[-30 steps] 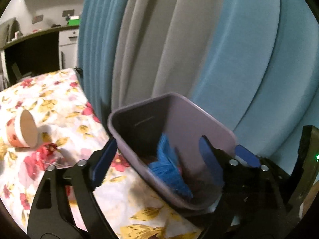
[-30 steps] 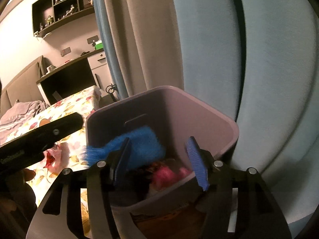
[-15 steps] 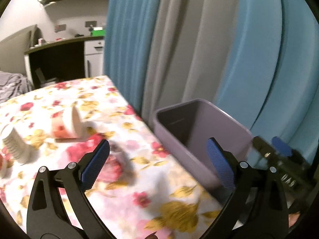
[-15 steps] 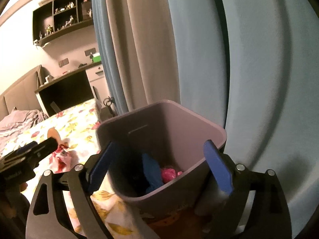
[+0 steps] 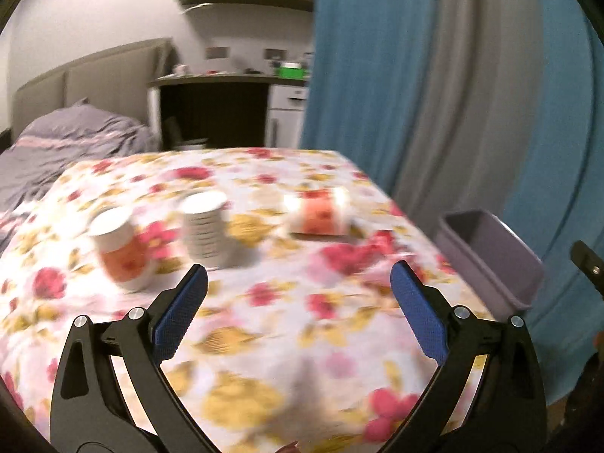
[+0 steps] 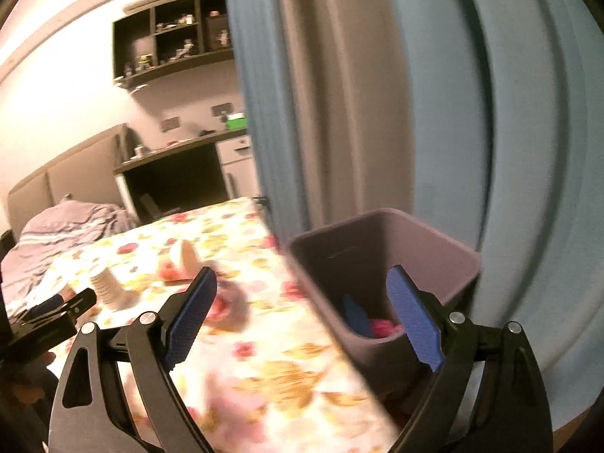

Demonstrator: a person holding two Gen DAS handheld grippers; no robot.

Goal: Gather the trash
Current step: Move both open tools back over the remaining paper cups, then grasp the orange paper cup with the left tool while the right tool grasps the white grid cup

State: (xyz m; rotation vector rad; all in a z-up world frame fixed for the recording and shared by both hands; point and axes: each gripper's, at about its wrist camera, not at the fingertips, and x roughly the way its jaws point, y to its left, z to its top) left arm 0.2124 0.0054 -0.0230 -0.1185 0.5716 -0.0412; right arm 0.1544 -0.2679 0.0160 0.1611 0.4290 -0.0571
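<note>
A purple bin (image 6: pixel 381 264) stands beside the table's right edge, against the curtain, with a blue piece (image 6: pixel 355 315) and a pink piece (image 6: pixel 381 326) lying inside. My right gripper (image 6: pixel 302 294) is open and empty, above the table edge and the bin's near rim. My left gripper (image 5: pixel 298 283) is open and empty over the floral tablecloth (image 5: pixel 264 339). Ahead of it stand an orange-labelled cup (image 5: pixel 117 253) and a stack of white cups (image 5: pixel 205 230). Another cup (image 5: pixel 321 213) lies on its side, and a red crumpled wrapper (image 5: pixel 377 243) lies near it. The bin (image 5: pixel 490 256) is at the left view's right.
Blue and grey curtains (image 5: pixel 434 94) hang right behind the bin. A bed with grey bedding (image 5: pixel 68 139) lies beyond the table's far left, with a dark desk (image 5: pixel 215 109) and shelves behind. The left gripper (image 6: pixel 49 313) shows at the right view's left edge.
The blue piece dropped from the right gripper into the bin and the jaws spread wide. The left gripper swung left from the bin to face the cups. The right gripper pulled back.
</note>
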